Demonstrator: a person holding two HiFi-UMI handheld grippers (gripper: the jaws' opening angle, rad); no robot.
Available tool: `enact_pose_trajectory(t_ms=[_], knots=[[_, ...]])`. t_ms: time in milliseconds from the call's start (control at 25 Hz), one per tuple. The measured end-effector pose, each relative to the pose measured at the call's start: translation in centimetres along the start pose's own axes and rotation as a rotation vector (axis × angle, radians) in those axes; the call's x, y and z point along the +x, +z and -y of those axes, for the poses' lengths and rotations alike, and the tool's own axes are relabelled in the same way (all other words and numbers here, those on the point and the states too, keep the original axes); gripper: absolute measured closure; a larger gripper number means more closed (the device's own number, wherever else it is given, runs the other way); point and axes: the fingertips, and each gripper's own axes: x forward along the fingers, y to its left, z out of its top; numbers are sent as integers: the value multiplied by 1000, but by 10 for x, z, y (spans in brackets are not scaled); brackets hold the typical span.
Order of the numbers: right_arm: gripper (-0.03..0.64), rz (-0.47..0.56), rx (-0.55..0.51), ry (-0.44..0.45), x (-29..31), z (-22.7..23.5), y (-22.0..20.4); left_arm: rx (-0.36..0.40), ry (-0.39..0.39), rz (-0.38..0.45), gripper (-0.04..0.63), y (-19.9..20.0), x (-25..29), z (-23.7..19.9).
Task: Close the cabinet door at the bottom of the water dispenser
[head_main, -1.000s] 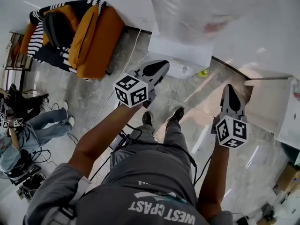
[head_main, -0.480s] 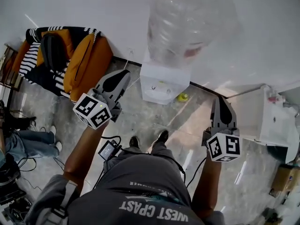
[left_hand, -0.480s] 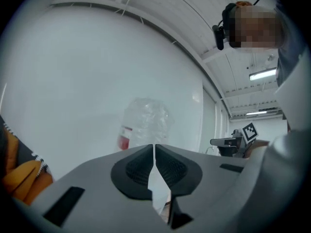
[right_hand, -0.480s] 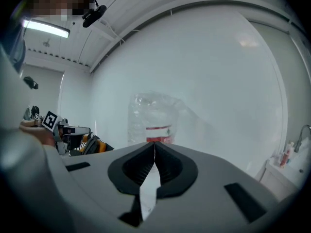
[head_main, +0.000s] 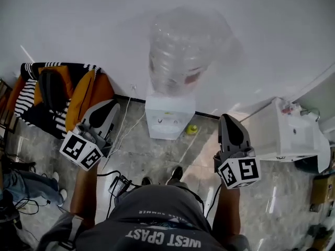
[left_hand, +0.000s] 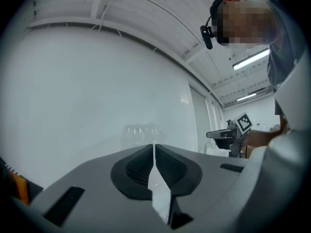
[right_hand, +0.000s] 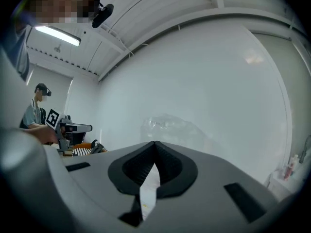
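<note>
Facing water dispenser (head_main: 166, 120); left gripper (head_main: 112, 107), right gripper (head_main: 226, 118) both pinched closed, empty. Dispenser ahead of, below fingertips. Advice: lower closed tips, push cabinet door squarely.

Open floor (head_main: 157, 156) spans centre frame before the water dispenser (head_main: 166, 120), crossed by a white cable (head_main: 125, 131). An orange cushioned seat (head_main: 91, 95) blocks the left, a white sink unit (head_main: 282, 135) the right.
</note>
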Motion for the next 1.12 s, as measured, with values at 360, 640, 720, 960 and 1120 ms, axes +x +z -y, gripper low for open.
enact_pose_trajectory(t_ms=[360, 640, 720, 960, 1120], knots=[[591, -10, -73, 54, -8, -33, 11, 120, -52, -2, 568, 18, -17, 20], [591, -24, -55, 40, -5, -39, 9, 108, -51, -20, 568, 10, -24, 14], [591, -28, -55, 35, -8, -39, 9, 106, -58, -23, 568, 8, -23, 15], [591, -34, -58, 17, -16, -37, 7, 106, -75, -18, 568, 7, -23, 20], [591, -38, -56, 8, -18, -37, 6, 106, -82, -18, 568, 5, -24, 20]])
